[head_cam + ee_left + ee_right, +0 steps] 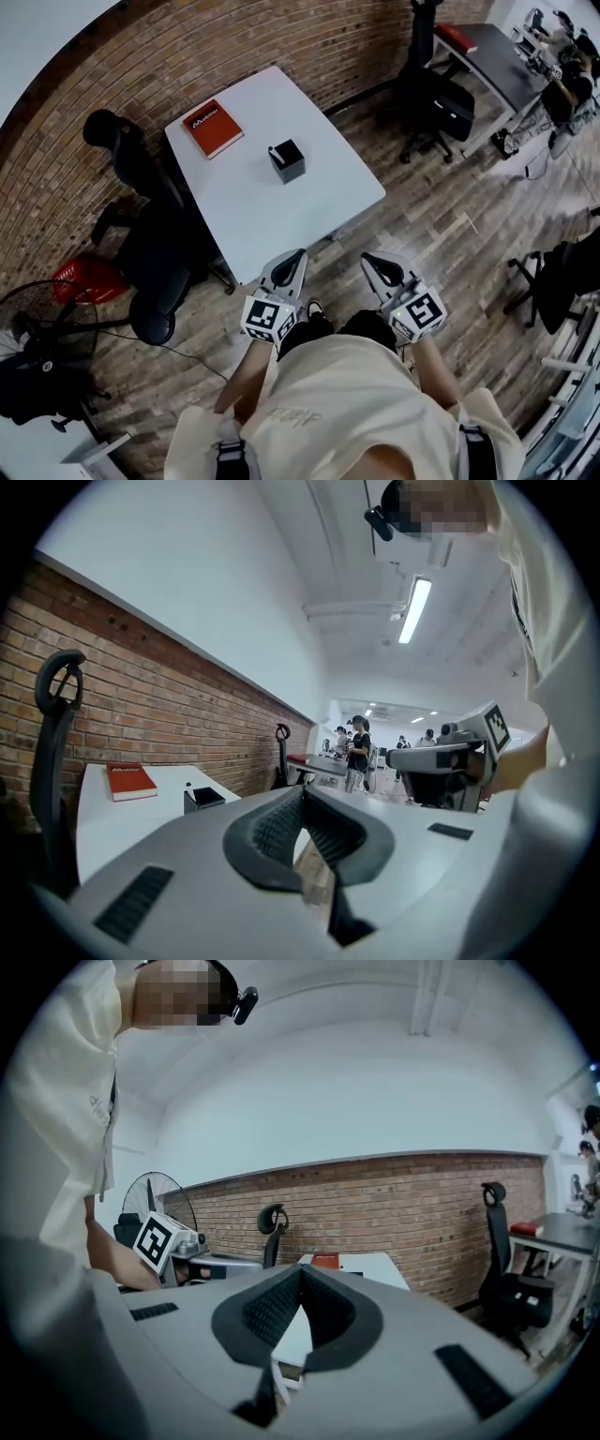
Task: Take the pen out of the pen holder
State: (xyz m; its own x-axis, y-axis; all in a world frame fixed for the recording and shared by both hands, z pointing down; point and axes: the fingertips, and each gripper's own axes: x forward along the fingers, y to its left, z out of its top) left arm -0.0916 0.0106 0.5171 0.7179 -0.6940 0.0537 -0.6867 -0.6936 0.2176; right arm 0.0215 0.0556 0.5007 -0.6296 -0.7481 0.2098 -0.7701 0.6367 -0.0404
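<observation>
While you hold them near your body, the left gripper (294, 256) and the right gripper (373, 261) have their jaws pressed together, empty. Farther, on the white table (281, 211), the pen (273, 149) stands inside the black pen holder (289, 162).

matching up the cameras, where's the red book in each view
head view: red book upper left of centre, on the white table's corner.
left gripper view: left, mid-height, on the table.
right gripper view: centre, small, on the table.
shared landmark: brick wall.
</observation>
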